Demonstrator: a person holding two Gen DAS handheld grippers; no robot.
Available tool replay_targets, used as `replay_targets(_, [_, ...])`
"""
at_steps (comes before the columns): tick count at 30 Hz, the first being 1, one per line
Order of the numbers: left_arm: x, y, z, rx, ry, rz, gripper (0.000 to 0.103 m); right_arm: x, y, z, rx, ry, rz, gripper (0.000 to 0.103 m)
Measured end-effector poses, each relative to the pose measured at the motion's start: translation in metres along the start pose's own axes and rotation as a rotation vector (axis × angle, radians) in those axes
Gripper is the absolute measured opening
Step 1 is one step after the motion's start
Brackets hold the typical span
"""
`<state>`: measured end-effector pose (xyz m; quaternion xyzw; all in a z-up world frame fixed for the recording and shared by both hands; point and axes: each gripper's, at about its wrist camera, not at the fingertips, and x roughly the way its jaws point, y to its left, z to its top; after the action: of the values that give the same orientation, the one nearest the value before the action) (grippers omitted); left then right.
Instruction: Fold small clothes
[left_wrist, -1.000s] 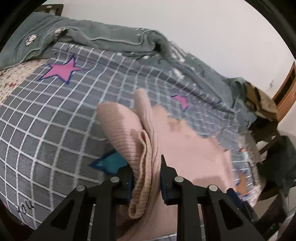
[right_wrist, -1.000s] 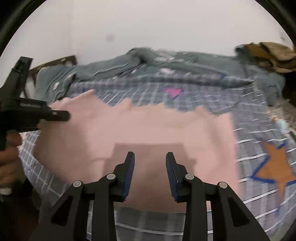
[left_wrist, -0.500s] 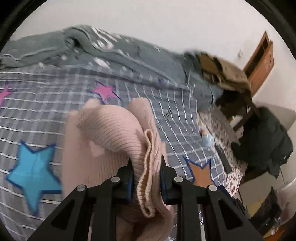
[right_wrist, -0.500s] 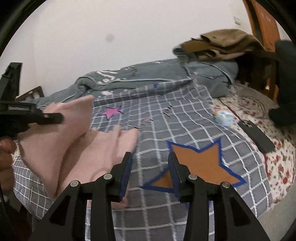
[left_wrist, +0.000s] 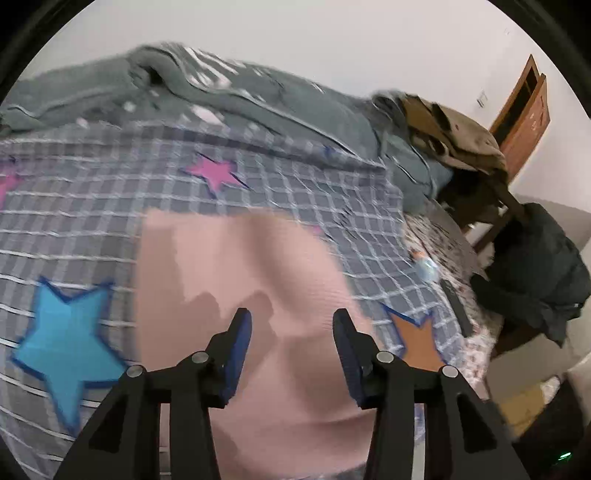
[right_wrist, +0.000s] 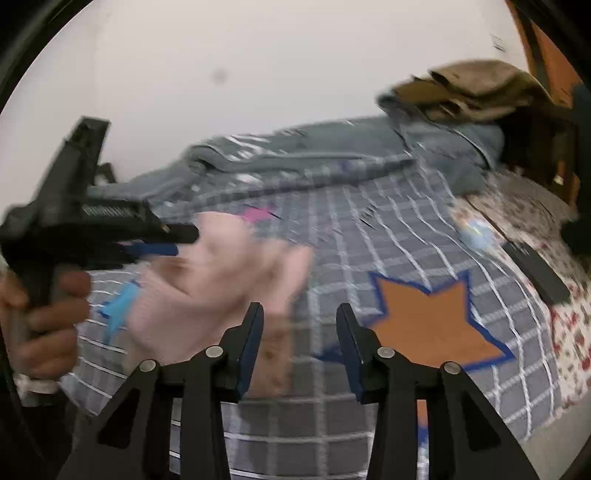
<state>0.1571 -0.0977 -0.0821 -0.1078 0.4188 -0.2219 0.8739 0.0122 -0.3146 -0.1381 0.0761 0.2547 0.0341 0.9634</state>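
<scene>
A pink knit garment (left_wrist: 251, 280) lies spread on the grey checked bedspread (left_wrist: 314, 206), beneath and ahead of my left gripper (left_wrist: 291, 325). The left jaws are opening and stand apart, with no cloth pinched between the pads. In the right wrist view the same garment (right_wrist: 207, 291) is blurred, just beside the left gripper (right_wrist: 181, 242), which a hand (right_wrist: 48, 314) holds at the left edge. My right gripper (right_wrist: 299, 321) hovers over the bedspread (right_wrist: 369, 240) near the garment's right edge. Its jaws are opening with nothing between them.
A grey-green quilt (left_wrist: 258, 96) is bunched along the wall. Brown clothes (left_wrist: 450, 129) sit on a chair at the right, with a dark jacket (left_wrist: 535, 273) below. A black remote (right_wrist: 535, 273) and a small pale blue object (right_wrist: 476, 232) lie near the bed's right edge.
My left gripper was shut on a fold of the pink knit and has let it go. The garment now lies on the bedspread. The right jaws have widened a little.
</scene>
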Motion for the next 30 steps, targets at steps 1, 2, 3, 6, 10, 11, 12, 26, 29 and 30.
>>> replay_targets(1, [-0.008, 0.011, 0.0, -0.008, -0.016, 0.018, 0.06, -0.003, 0.007, 0.004, -0.003, -0.014, 0.025, 0.048])
replay_targets(2, [-0.013, 0.019, 0.0, -0.015, -0.03, 0.031, 0.061, -0.007, 0.013, 0.009, -0.004, -0.031, 0.057, 0.05])
replay_targets(3, [-0.019, 0.028, -0.001, -0.022, -0.044, 0.048, 0.061, -0.01, 0.02, 0.014, -0.001, -0.049, 0.095, 0.051])
replay_targets(6, [-0.033, 0.056, -0.006, -0.039, -0.059, 0.1, 0.061, -0.01, 0.044, 0.024, -0.021, -0.07, 0.166, 0.056])
replay_targets(10, [-0.044, 0.088, -0.018, -0.059, -0.046, 0.142, 0.061, 0.026, 0.072, 0.022, -0.057, -0.015, 0.084, 0.056])
replay_targets(11, [-0.046, 0.095, -0.022, -0.062, -0.044, 0.147, 0.061, 0.038, 0.074, 0.019, -0.054, 0.016, 0.068, 0.047])
replay_targets(12, [-0.047, 0.099, -0.024, -0.064, -0.04, 0.148, 0.061, 0.05, 0.073, 0.015, -0.052, 0.051, 0.083, 0.037])
replay_targets(26, [-0.025, 0.099, -0.046, 0.007, 0.045, 0.033, 0.062, 0.063, 0.026, -0.035, 0.02, 0.101, 0.037, 0.018])
replay_targets(29, [-0.021, 0.091, -0.045, 0.026, 0.043, 0.009, 0.064, 0.053, 0.018, -0.012, 0.067, 0.06, 0.087, 0.049])
replay_targets(30, [-0.02, 0.089, -0.044, 0.022, 0.044, -0.001, 0.064, 0.054, 0.017, -0.007, 0.069, 0.053, 0.087, 0.053])
